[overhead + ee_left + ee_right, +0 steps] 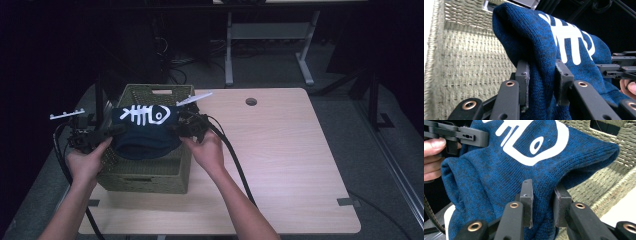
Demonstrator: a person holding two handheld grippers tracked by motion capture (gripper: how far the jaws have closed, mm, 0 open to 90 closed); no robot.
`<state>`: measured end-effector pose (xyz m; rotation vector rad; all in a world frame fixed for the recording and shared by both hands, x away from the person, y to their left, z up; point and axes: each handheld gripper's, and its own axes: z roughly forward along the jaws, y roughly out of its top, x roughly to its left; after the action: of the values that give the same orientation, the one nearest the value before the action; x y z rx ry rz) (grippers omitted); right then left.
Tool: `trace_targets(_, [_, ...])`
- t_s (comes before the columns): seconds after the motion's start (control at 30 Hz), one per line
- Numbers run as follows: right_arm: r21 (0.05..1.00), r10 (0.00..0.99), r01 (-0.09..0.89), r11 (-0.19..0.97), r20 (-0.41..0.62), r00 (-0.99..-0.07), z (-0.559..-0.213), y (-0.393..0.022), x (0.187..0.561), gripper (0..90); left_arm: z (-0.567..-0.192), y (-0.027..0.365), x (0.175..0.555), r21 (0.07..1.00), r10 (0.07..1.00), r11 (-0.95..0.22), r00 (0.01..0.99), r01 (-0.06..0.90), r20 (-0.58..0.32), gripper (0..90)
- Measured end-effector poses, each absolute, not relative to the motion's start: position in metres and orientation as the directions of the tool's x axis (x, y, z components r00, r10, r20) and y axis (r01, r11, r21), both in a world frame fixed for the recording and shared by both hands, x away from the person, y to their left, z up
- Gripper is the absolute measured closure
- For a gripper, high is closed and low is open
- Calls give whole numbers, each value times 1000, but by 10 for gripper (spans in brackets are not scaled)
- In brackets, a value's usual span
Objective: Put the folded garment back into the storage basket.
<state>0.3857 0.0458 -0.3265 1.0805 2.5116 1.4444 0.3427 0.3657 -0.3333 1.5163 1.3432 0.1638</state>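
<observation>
A dark blue knit garment [145, 131] with a white fish-skeleton print hangs stretched over a green woven basket [150, 175]. My left gripper [116, 131] is shut on the garment's left edge, my right gripper [176, 129] on its right edge. In the left gripper view the blue knit [544, 50] is pinched between the jaws of the left gripper [542, 80], with the basket wall [469, 57] behind. In the right gripper view the right gripper [543, 200] pinches a fold of the garment [506, 170]; the other gripper [461, 135] and a hand show at upper left.
The basket stands at the left side of a light wooden table [280, 150], which has a round cable hole [251, 102] near its far edge. Black cables [235, 160] trail from the grippers. Table legs [229, 50] and dark floor lie beyond.
</observation>
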Motion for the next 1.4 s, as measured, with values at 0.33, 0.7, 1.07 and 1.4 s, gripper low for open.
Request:
trace_targets(0.33, [770, 592, 546, 331, 281, -755, -334, 57, 386, 733, -341, 374, 342, 733, 795, 195, 333, 652, -508, 678])
trace_targets(0.7, [760, 604, 553, 340, 274, -748, -343, 62, 385, 730, -348, 374, 346, 721, 819, 174, 309, 671, -484, 664])
trace_targets(1.07, [753, 615, 557, 351, 262, -743, -351, 65, 387, 702, -354, 376, 351, 711, 833, 151, 299, 687, -465, 645])
trace_targets(1.4, [755, 624, 547, 363, 239, -744, -353, 69, 385, 701, -356, 375, 354, 710, 843, 128, 300, 693, -446, 645])
